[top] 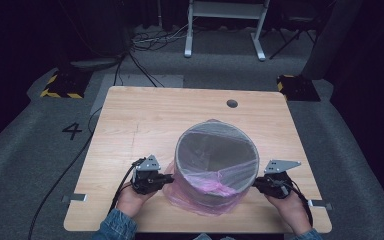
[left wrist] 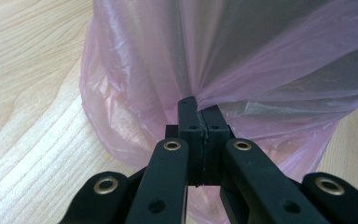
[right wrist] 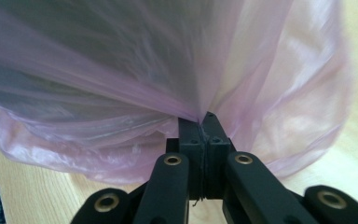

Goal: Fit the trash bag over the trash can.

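The high view looks forward and down from above the person's side, taking in the whole table (top: 130, 125), the grey floor around it and a white frame (top: 225, 22) at the far end. The left gripper view rides low on the left tongs (left wrist: 198, 112), facing along its jaws and very near a pink bag (left wrist: 135, 93), with wood grain at its left. The right gripper view sits likewise on the right tongs (right wrist: 200, 122), just as close. All three views share the bag and the table's near part.
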A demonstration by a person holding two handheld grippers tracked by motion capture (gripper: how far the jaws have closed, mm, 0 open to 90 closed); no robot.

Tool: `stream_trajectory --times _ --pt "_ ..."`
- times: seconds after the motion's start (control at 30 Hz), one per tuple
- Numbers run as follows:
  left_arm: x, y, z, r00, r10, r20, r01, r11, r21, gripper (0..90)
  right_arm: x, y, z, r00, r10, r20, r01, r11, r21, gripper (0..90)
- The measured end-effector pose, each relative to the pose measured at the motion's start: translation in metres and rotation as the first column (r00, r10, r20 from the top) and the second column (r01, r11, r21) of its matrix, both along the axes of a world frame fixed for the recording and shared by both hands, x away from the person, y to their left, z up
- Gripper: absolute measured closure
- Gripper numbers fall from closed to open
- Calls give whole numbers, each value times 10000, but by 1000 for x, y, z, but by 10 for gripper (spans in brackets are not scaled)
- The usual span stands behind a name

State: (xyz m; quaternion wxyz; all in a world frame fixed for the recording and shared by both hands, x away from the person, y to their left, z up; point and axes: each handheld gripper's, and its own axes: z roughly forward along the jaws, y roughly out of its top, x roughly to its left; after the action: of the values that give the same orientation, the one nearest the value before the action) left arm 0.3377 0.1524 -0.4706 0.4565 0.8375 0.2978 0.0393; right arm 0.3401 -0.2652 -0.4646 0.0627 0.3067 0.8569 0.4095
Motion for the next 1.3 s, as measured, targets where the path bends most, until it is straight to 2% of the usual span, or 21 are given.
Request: stream_trajectory --times 0.13,0.17,0.2,0.23,0.3,0.37,0.4,0.43,0.47,0.5,0.53,0.6,0.73,0.8,0.87,0.97,1.03,1.13,1.23,1.3 --pt "-1 8 6 9992 270 283 -256 9984 -506 892 4 1 -18 9992 -52 -399 36 9992 -388 899" --pt "-1 9 6 9993 263 247 -251 9986 -457 892 4 0 -22 9986 -12 -534 -9 9992 -388 899" --pt "-1 8 5 9994 266 233 -257 9988 -409 893 4 0 -24 9973 12 -730 -41 9992 -402 899" --pt "-1 8 4 9995 220 217 -212 9990 -383 894 3 0 -25 9972 122 -739 -158 9987 -483 898" --pt "0 6 1 10000 5 -1 -5 9994 -353 895 1 1 -26 9952 268 -946 -334 9971 -684 897" --pt "-3 6 0 9999 -123 79 126 9993 -366 894 -3 0 -25 9953 284 -924 -359 9961 -800 896" --pt "-4 8 1 9996 -232 128 238 9986 -479 891 -5 -1 -25 9955 254 -918 -333 9957 -862 892" --pt "-5 11 0 9994 -251 239 268 9967 -769 864 -7 -3 -24 9951 204 -964 -286 9961 -841 875" --pt "-7 15 0 9994 -115 330 153 9932 -1155 756 -8 -6 -23 9956 144 -931 -217 9968 -775 812" --pt "-7 20 0 9995 -6 327 53 9896 -1438 643 -9 -9 -21 9964 64 -850 -117 9980 -620 708" --pt "-8 24 2 9994 69 342 -9 9851 -1719 588 -11 -13 -18 9974 73 -713 -96 9994 -326 651" --pt "-10 32 5 9988 127 465 -31 9795 -2012 533 -17 -20 -9 9990 255 -374 -246 9994 235 562" --pt "-17 47 10 9941 505 962 -282 9750 -2204 483 -28 -30 9 9981 538 315 -559 9959 718 476" --pt "-19 52 12 9888 788 1263 -509 9762 -2106 469 -30 -34 19 9979 410 511 -456 9948 912 455" --pt "-20 55 12 9852 1051 1356 -783 9786 -1901 453 -31 -37 28 9977 243 636 -315 9927 1163 431" --pt "-20 59 10 9752 1489 1638 -1293 9837 -1249 443 -32 -39 43 9957 108 924 -242 9891 1452 397" --pt "-20 61 6 9698 1815 1632 -1695 9819 -851 442 -32 -39 54 9925 107 1216 -286 9888 1467 393" --pt "-19 64 0 9650 2129 1534 -2109 9771 -295 443 -30 -38 66 9938 264 1084 -461 9819 1837 376" --pt "-19 68 -5 9627 2247 1510 -2290 9733 118 442 -30 -36 80 9863 106 1644 -396 9840 1739 329" --pt "-19 71 -8 9610 2369 1426 -2422 9700 203 443 -29 -35 89 9790 -98 2035 -239 9865 1622 299"
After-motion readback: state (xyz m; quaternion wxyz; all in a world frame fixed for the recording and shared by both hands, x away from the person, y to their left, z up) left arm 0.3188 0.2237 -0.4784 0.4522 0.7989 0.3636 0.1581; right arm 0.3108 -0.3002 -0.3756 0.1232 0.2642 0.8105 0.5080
